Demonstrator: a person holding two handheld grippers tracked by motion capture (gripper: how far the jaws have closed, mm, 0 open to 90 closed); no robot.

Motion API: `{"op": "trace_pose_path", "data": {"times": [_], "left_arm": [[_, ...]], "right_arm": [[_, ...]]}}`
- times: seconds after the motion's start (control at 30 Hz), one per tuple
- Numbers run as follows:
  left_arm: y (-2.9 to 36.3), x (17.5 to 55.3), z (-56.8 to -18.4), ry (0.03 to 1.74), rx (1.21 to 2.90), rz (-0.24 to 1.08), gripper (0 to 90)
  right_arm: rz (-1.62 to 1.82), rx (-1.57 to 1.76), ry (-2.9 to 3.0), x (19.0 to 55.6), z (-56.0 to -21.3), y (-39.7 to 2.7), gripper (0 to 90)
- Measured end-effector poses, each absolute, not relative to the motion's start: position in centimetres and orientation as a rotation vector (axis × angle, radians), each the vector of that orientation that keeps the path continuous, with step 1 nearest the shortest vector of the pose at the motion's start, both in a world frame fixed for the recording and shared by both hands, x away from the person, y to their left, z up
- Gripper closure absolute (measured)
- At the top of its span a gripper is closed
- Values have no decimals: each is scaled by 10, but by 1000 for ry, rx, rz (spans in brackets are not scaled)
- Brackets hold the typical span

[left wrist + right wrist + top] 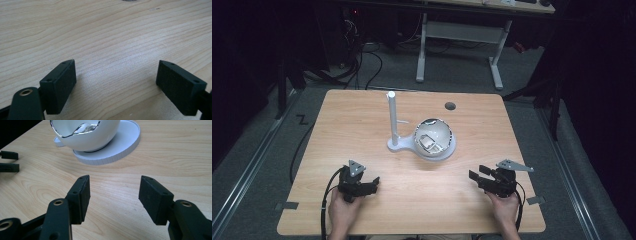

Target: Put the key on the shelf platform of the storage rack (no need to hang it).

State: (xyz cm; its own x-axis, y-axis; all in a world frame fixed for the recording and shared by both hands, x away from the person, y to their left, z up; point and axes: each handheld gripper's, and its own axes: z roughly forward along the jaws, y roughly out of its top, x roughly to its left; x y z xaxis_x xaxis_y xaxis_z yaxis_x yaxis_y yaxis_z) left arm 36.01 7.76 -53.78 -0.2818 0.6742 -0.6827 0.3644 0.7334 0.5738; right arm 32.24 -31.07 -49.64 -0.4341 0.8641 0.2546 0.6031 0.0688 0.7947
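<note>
A white bowl with a shiny chrome rim sits tilted on the round disc of a white stand, near the middle of the wooden table. A thin white post rises from the stand's left side. My left gripper rests near the front left edge, pointing right, open over bare wood. My right gripper lies near the front right, pointing left toward the bowl, open with nothing between its jaws. The disc lies a short way beyond its tips.
A round cable hole sits at the table's back right. Behind the table stands a second desk on white legs, with cables on the grey floor. The left gripper's jaw tips show far left in the right gripper view.
</note>
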Motion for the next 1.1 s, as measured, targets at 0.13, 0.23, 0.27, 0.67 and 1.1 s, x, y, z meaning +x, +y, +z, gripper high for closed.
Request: {"op": "trace_pose_path", "data": {"times": [0.13,0.23,0.27,0.67,1.1], "left_arm": [[78,360,-538,1899,800,374,167],[78,360,-538,1899,801,375,167],[78,360,-538,1895,805,376,167],[78,360,-538,1899,801,375,167],[78,360,-538,1899,800,375,167]], "right_arm": [[1268,1452,2080,322,-501,-307,425],[1244,1447,2090,321,-505,-303,424],[1230,1439,2098,321,-506,-301,424],[1139,1396,2133,319,-516,-290,418],[1051,1370,2166,319,-524,-283,406]]}}
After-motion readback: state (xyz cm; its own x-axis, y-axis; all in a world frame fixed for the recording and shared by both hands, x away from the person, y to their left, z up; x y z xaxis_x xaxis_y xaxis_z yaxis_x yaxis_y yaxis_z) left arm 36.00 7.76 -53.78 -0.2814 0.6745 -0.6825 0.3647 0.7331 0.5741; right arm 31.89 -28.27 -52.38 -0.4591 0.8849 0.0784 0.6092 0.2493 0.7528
